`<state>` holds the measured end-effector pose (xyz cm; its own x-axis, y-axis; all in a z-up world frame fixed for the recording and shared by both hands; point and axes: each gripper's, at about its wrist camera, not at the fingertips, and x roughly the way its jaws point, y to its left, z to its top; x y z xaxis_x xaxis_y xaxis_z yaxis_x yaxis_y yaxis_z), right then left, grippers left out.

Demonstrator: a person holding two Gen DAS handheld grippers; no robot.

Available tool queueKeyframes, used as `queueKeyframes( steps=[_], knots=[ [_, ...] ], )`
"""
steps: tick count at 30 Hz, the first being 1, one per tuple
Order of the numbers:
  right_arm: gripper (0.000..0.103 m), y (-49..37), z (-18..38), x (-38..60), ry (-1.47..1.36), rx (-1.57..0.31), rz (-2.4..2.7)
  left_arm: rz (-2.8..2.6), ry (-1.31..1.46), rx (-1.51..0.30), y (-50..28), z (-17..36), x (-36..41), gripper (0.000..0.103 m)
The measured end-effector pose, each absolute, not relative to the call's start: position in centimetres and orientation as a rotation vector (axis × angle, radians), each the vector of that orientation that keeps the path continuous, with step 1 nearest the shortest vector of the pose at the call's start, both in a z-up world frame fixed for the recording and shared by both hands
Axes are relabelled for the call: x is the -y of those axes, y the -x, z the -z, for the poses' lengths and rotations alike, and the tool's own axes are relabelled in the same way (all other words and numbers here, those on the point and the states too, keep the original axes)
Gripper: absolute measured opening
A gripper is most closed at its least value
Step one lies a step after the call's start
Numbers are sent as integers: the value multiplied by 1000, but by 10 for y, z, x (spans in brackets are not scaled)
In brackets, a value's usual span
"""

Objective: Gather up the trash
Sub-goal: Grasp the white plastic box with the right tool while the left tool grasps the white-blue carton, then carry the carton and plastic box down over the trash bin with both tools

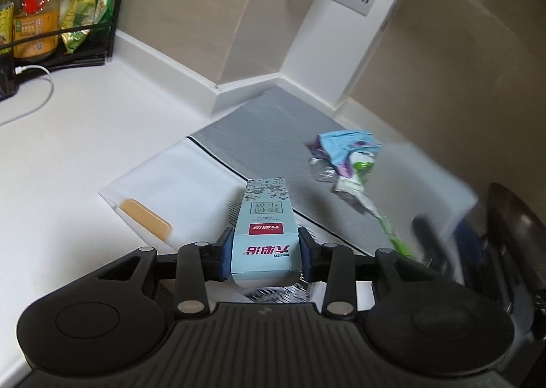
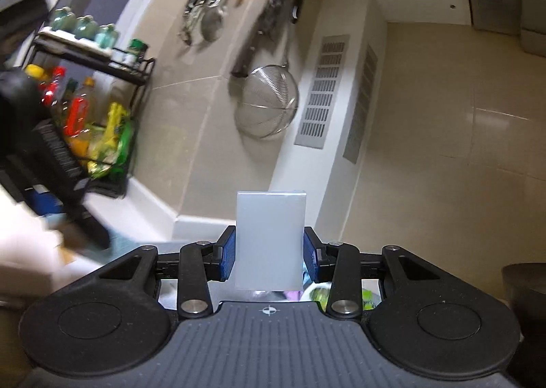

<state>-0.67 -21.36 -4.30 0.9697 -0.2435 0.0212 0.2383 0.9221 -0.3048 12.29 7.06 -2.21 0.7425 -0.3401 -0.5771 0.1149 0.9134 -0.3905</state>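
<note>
My left gripper [image 1: 266,253] is shut on a pale blue carton [image 1: 265,217] with a red label, held above the white counter [image 1: 85,135]. Crumpled wrappers [image 1: 344,159], blue, white and green, lie on the grey mat [image 1: 273,135] ahead and to the right. My right gripper [image 2: 269,251] is shut on a plain white box [image 2: 270,239], raised and pointed at the tiled wall. A few colourful wrappers [image 2: 317,294] show just below its fingers.
A black rack [image 1: 68,29] with bottles and snack bags stands at the counter's far left; it also shows in the right wrist view [image 2: 99,108]. A white cable [image 1: 34,87] lies near it. A wire strainer [image 2: 266,104] hangs on the wall. A dark pan [image 1: 512,234] is at right.
</note>
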Motion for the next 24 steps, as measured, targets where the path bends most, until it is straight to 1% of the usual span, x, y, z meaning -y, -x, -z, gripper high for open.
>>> queueKeyframes(
  steps=[5, 9, 16, 24],
  knots=[
    [43, 38, 48, 196, 317, -45, 231, 315, 410, -689, -106, 17, -70, 42],
    [43, 60, 48, 184, 331, -53, 233, 341, 412, -667, -89, 9, -70, 42],
    [43, 97, 43, 163, 278, -62, 193, 352, 385, -611, -45, -9, -84, 42],
    [43, 136, 48, 124, 262, -82, 122, 352, 355, -616, 9, -4, -111, 42]
  ],
)
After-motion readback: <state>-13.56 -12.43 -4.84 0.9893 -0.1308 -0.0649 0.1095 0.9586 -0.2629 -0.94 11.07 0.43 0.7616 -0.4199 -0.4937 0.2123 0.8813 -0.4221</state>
